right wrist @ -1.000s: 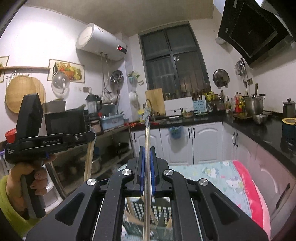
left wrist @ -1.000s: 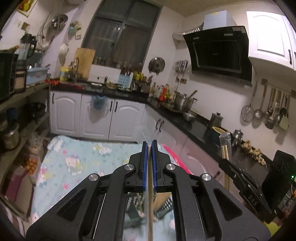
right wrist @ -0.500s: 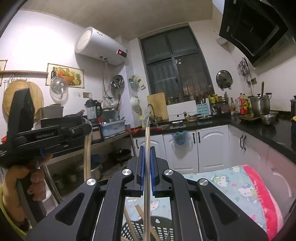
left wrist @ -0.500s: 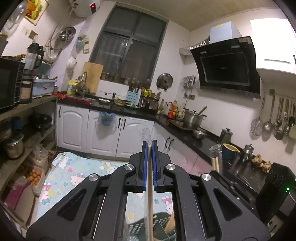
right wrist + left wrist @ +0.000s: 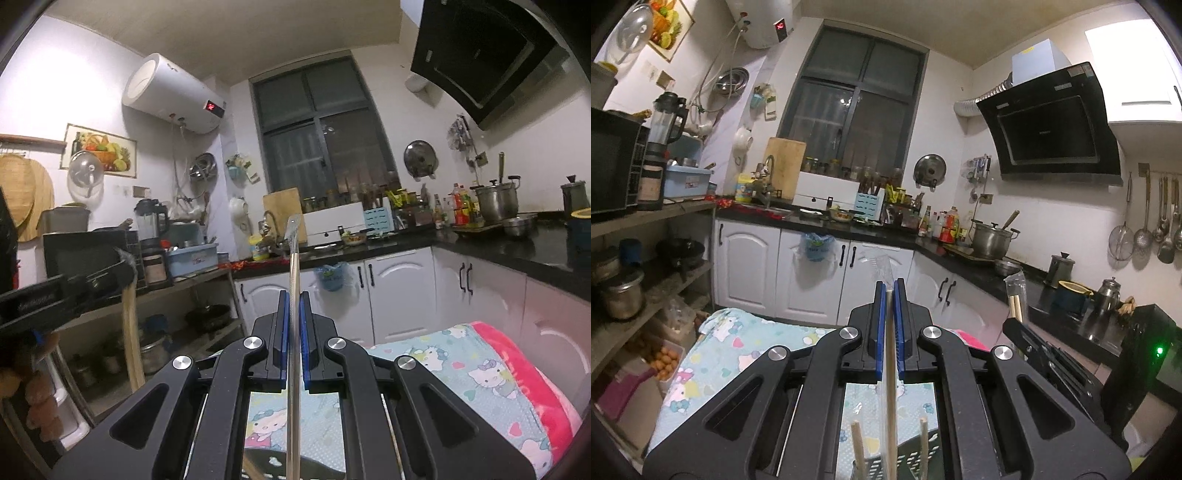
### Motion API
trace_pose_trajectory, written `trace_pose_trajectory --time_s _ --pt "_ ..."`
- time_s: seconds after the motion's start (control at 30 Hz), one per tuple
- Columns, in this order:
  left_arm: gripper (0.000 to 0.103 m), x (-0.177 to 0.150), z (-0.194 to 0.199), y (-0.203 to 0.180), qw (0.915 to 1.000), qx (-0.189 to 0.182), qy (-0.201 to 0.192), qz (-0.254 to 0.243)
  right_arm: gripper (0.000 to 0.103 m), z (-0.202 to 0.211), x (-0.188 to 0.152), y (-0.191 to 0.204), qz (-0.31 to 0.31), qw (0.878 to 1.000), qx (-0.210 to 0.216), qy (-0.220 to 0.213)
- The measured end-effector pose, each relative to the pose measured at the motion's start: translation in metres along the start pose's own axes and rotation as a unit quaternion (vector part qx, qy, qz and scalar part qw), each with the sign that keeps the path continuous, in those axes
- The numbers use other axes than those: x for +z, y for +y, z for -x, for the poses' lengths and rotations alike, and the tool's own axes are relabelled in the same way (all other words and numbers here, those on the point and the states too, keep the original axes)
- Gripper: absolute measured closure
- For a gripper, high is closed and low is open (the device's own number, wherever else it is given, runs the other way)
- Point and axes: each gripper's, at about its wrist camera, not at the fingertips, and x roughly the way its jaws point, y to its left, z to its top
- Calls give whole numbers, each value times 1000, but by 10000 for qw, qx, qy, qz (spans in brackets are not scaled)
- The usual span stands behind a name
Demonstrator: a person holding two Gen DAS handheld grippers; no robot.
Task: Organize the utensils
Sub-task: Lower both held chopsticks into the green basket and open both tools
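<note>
My left gripper (image 5: 890, 291) is shut on a pair of wooden chopsticks in a clear plastic sleeve (image 5: 891, 391), held upright. It also shows in the right wrist view (image 5: 129, 325) at the left. My right gripper (image 5: 294, 301) is shut on another sleeved pair of chopsticks (image 5: 293, 332), held upright; it shows in the left wrist view (image 5: 1015, 306) at the right. Below both grippers a dark perforated utensil basket (image 5: 916, 469) holds loose chopsticks (image 5: 857, 450).
The basket stands on a table with a light blue cartoon cloth (image 5: 461, 373) with a pink edge. White cabinets and a black counter (image 5: 849, 229) run behind. An open shelf rack (image 5: 646, 273) with pots stands at the left.
Both grippers have risen and tilted up with their sleeved chopsticks; the basket has dropped to the bottom edge of both views.
</note>
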Motion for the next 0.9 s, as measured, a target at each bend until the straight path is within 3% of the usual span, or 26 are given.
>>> trace_pose_trajectory --time_s 0.43,0.63,0.7,0.77,0.9 --pt "101 -35 -7 -5 9996 -88 -257 -110 97 -10 -24 3 32 9987 -467 -191" --pt "101 -52 -12 -3 9995 -193 -190 -131 97 -14 -31 -3 -85 9985 -508 -160" --pt "101 -56 -13 0 9996 -234 -130 -110 92 -12 -35 -4 -50 9987 -488 -140" --pt "101 -62 -12 4 9995 -305 -49 -33 79 -10 -38 -7 -122 9988 -459 -89" --pt "99 -70 -6 9 9990 -419 131 69 78 0 -39 -11 -226 9992 -325 -12"
